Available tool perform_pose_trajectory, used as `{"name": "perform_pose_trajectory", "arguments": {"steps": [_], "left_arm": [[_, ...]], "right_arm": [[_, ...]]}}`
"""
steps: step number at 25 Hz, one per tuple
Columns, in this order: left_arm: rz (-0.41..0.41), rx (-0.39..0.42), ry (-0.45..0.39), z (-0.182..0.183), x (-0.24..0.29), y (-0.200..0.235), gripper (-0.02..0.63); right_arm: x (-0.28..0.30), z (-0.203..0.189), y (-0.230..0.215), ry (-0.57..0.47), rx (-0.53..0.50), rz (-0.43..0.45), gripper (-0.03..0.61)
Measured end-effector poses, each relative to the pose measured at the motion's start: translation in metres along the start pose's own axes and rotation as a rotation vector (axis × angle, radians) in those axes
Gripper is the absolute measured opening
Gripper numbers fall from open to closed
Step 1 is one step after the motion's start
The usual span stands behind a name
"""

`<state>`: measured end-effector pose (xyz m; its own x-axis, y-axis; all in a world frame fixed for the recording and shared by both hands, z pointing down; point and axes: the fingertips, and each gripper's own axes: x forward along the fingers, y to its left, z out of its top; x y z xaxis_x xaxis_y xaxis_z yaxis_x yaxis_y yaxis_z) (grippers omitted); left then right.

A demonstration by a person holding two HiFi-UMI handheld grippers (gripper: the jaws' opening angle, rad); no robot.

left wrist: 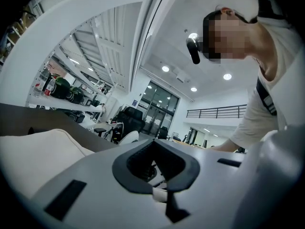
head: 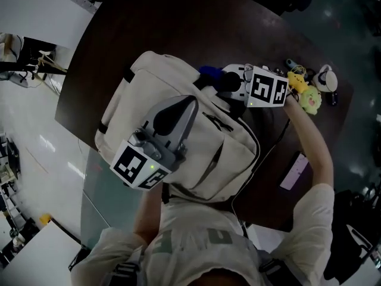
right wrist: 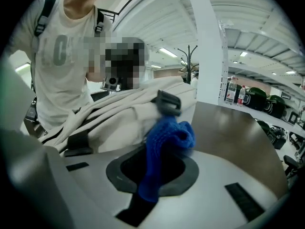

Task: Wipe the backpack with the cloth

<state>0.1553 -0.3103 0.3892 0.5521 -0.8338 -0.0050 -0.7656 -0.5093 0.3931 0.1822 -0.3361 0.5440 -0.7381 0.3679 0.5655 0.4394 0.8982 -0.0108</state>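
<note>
Dark brown round desk (head: 149,22) carrying a cream fabric backpack (head: 149,100), laid flat near its middle.
I note my left hand-held gripper (head: 187,106) clenched, jaws together, poised over the backpack's near half. My right hand-held gripper (head: 225,80) is grasping a blue knitted cloth (right wrist: 164,147); its bunched free end sits at the backpack's far edge, just below a grey plastic buckle (right wrist: 167,103).

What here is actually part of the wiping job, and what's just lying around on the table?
In use: cream fabric backpack; blue knitted cloth, pinched in the right gripper.
Lying about: yellow plush toy; flat pale pink rectangular object; small white round object beside the toy.
</note>
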Motion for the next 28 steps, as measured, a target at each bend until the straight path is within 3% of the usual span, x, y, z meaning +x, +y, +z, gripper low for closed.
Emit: {"name": "perform_pose_trajectory", "arguments": {"steps": [7,12,18,23,28], "left_arm": [[0.028,0.014,0.011,-0.002,0.002,0.002,0.003],[0.065,0.077,0.049,-0.008,0.005,0.001,0.003],[0.081,0.137,0.102,-0.017,0.01,-0.002,0.003],[0.067,0.091,0.074,-0.015,0.007,0.001,0.003],[0.055,-0.013,0.024,-0.009,-0.002,0.007,0.003]], "right_arm": [[-0.034,-0.023,0.048,-0.034,0.059,-0.046,0.041],[-0.042,-0.04,0.091,-0.022,0.066,-0.037,0.041],[-0.047,-0.053,0.125,-0.048,0.128,-0.095,0.041],[-0.048,-0.07,0.162,-0.013,0.18,-0.088,0.041],[-0.053,-0.074,0.181,-0.01,0.242,-0.127,0.041]]}}
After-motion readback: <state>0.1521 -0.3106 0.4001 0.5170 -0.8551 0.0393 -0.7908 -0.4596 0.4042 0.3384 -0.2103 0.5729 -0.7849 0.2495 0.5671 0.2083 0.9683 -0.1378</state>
